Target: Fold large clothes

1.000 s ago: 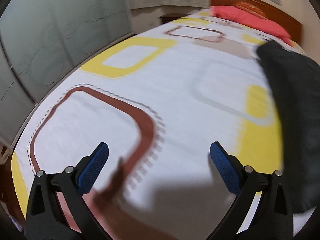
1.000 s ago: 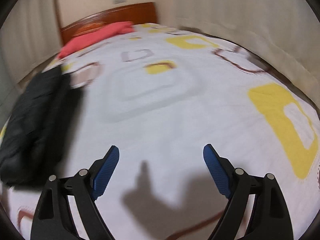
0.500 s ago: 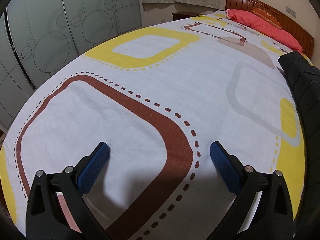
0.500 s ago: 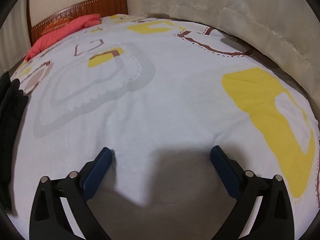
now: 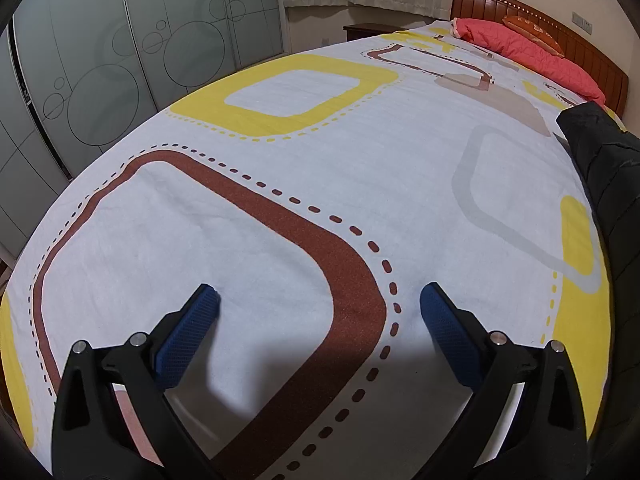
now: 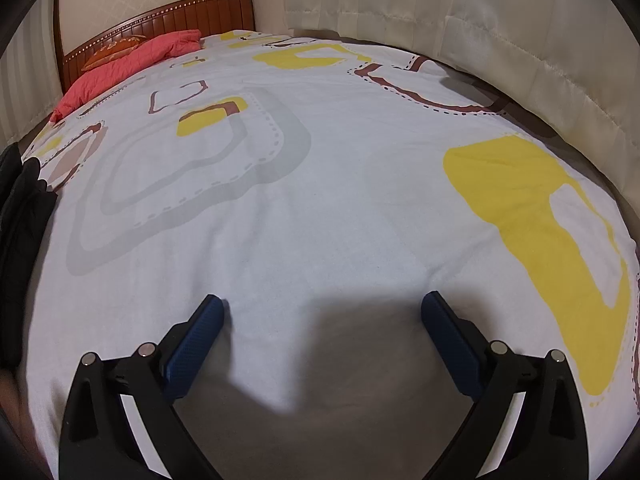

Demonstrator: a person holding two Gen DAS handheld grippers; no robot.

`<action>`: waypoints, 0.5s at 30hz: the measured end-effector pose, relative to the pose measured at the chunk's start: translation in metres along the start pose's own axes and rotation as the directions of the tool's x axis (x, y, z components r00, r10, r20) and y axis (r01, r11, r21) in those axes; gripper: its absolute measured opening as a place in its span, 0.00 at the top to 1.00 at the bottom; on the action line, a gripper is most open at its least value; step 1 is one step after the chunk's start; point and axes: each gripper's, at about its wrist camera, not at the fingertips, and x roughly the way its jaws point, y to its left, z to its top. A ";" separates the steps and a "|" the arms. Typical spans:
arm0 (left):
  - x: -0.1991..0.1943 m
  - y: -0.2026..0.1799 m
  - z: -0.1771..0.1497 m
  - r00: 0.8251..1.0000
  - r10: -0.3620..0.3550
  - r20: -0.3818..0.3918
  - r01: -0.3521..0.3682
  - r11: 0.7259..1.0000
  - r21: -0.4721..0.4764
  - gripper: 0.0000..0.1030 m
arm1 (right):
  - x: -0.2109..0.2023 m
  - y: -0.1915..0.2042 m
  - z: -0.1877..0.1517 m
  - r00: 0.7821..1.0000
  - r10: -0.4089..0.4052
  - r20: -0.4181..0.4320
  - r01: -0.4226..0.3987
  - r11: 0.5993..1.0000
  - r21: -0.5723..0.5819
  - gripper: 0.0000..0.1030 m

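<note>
A black padded garment (image 5: pixel 608 184) lies on the bed at the right edge of the left wrist view, and at the left edge of the right wrist view (image 6: pixel 20 216). My left gripper (image 5: pixel 318 300) is open and empty, low over the white sheet, well left of the garment. My right gripper (image 6: pixel 322 308) is open and empty, low over the sheet, well right of the garment. The garment lies between the two grippers and neither touches it. Most of it is cut off by the frame edges.
The bed (image 5: pixel 280 208) has a white sheet with yellow, brown and grey squares. A red pillow (image 5: pixel 532 52) and wooden headboard (image 6: pixel 160 16) are at the far end. Glass wardrobe doors (image 5: pixel 100 80) stand left of the bed, a curtain (image 6: pixel 500 28) on the right.
Both grippers have swung outward from the black garment and dropped closer to the sheet. The garment has slid to the edge of each view. Both stay open.
</note>
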 end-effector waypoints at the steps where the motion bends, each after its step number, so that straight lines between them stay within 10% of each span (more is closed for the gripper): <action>1: 0.000 0.001 0.000 1.000 -0.001 0.000 0.001 1.000 0.000 0.02 | 0.000 0.000 0.000 1.000 0.001 0.001 -0.001 1.000 0.001 0.04; 15: 0.000 0.001 0.000 1.000 -0.002 0.000 0.002 1.000 -0.001 0.02 | 0.000 0.000 -0.001 1.000 0.002 0.000 -0.002 1.000 0.000 0.04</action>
